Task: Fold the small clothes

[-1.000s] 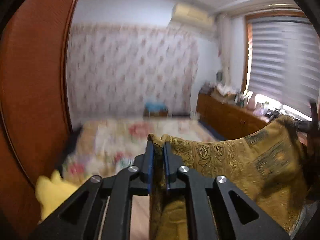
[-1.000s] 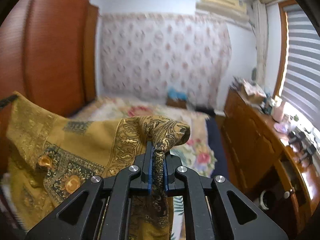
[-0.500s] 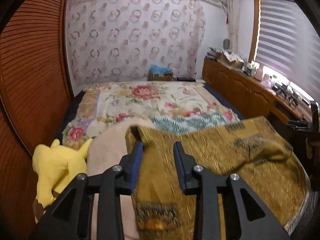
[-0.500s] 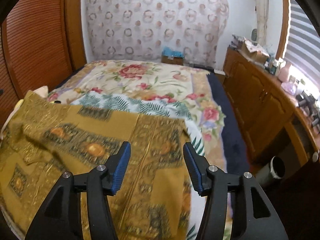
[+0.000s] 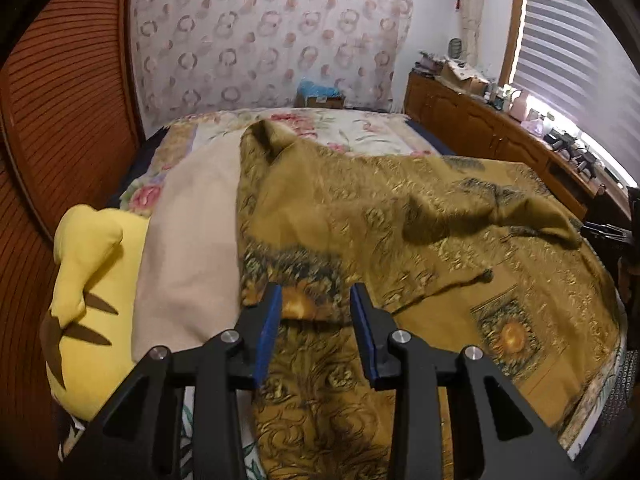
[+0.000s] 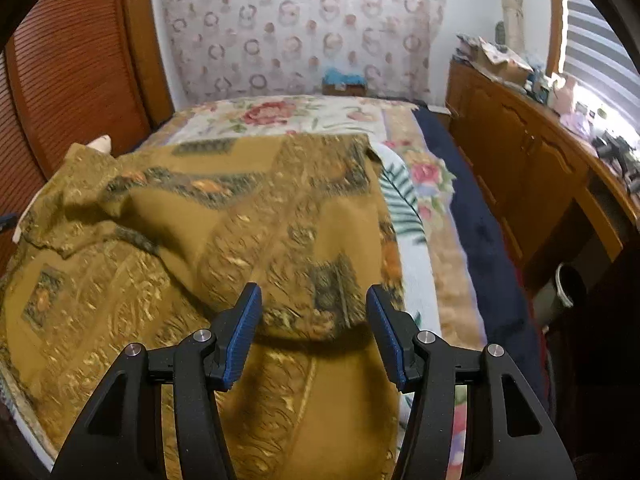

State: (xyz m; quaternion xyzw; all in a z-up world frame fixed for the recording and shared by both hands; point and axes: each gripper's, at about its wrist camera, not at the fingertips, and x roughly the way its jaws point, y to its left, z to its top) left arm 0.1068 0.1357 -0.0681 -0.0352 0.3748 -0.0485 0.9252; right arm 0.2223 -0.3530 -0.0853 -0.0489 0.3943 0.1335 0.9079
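A mustard-gold garment [image 5: 380, 216] with dark ornate patches lies rumpled across the bed, one fold humped up toward its far side. In the right wrist view the same garment [image 6: 224, 224] covers the bed's near left part. My left gripper [image 5: 316, 308] hovers open over the garment's near edge, with cloth below the blue pads but not pinched. My right gripper [image 6: 314, 312] stands wider open above a raised fold, with nothing gripped.
A yellow plush toy [image 5: 88, 280] and a beige cloth [image 5: 188, 240] lie left of the garment on the floral bedspread [image 6: 280, 114]. A wooden wardrobe [image 6: 80, 60] stands at the left. Right of the bed are a cluttered low cabinet [image 6: 520, 168] and a bin [image 6: 568, 284].
Both grippers were shut on the lifted garment a second ago. They have since opened, the garment has dropped onto the bed, and both hands have sunk and tipped toward it.
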